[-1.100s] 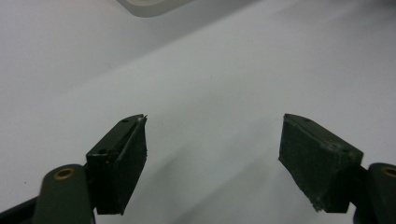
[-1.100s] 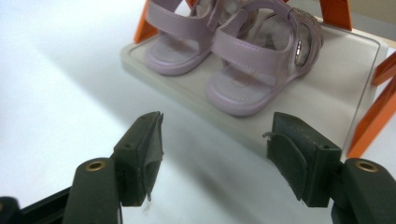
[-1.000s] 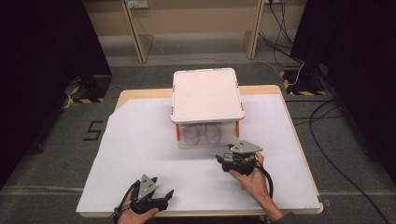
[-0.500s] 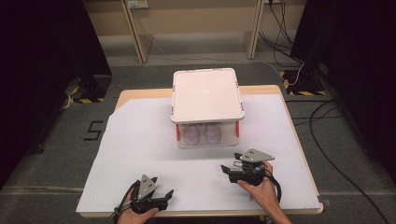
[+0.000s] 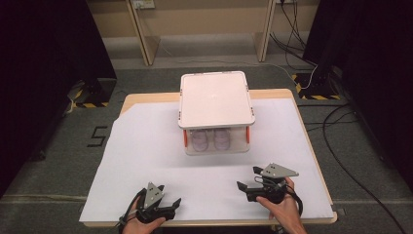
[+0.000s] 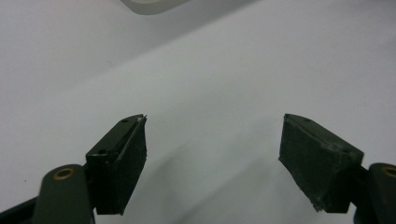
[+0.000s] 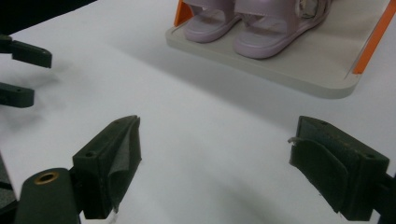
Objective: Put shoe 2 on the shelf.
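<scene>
White paper covers the table (image 5: 146, 146); a lidded shoe box (image 5: 215, 100) sits at twelve o'clock, probably centred for reach. Left gripper (image 6: 212, 154): jaws wide, empty. Right gripper (image 7: 215, 158): likewise, facing lilac sandals (image 7: 243, 28) at one o'clock.

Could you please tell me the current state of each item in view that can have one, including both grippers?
left gripper: jaws open, holding nothing, low over the white sheet.
right gripper: jaws open, holding nothing, pointed toward the rack.
rack: upright on the table, nothing on its top shelf.
pink sandals: a pair side by side on the rack's bottom shelf.
white sheet: lying flat across the table.
</scene>
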Action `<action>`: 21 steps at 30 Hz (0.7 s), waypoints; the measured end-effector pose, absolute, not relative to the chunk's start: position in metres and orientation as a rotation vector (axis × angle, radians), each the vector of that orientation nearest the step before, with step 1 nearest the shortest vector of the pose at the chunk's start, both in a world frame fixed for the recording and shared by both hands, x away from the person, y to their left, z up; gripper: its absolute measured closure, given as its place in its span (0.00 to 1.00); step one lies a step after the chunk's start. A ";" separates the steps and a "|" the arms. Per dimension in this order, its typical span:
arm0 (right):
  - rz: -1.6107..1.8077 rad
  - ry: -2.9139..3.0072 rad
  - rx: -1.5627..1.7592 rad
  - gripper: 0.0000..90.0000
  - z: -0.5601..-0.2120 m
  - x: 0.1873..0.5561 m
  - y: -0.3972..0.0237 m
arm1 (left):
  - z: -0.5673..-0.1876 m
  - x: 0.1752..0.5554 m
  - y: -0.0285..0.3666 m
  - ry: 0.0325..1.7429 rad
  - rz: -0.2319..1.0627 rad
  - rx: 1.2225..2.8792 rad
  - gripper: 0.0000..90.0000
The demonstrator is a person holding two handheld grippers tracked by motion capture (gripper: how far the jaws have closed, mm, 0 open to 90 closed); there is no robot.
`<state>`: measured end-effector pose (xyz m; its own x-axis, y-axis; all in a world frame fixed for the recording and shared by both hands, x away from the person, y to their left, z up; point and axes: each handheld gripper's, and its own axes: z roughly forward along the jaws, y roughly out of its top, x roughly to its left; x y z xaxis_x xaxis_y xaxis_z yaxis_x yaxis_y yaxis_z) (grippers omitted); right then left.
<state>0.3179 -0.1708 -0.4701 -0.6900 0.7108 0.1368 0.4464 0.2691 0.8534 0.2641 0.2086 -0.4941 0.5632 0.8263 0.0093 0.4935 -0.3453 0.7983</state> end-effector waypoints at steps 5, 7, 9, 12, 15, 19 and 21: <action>1.409 2.262 1.050 0.18 -0.468 0.307 -0.178 | -0.494 0.264 0.208 1.056 0.535 2.010 0.25; 1.415 2.260 1.051 0.18 -0.467 0.303 -0.180 | -0.494 0.264 0.208 1.057 0.533 2.009 0.24; 1.417 2.262 1.049 0.18 -0.467 0.300 -0.183 | -0.494 0.264 0.208 1.057 0.530 2.006 0.24; 1.419 2.263 1.045 0.18 -0.468 0.296 -0.187 | -0.494 0.264 0.208 1.059 0.526 2.001 0.23; 1.409 2.269 1.055 0.18 -0.471 0.293 -0.191 | -0.493 0.264 0.208 1.060 0.521 1.996 0.21; 1.405 2.277 1.068 0.18 -0.473 0.287 -0.195 | -0.493 0.264 0.208 1.066 0.517 1.987 0.19; 1.400 2.284 1.072 0.17 -0.474 0.284 -0.196 | -0.493 0.264 0.208 1.066 0.517 1.987 0.18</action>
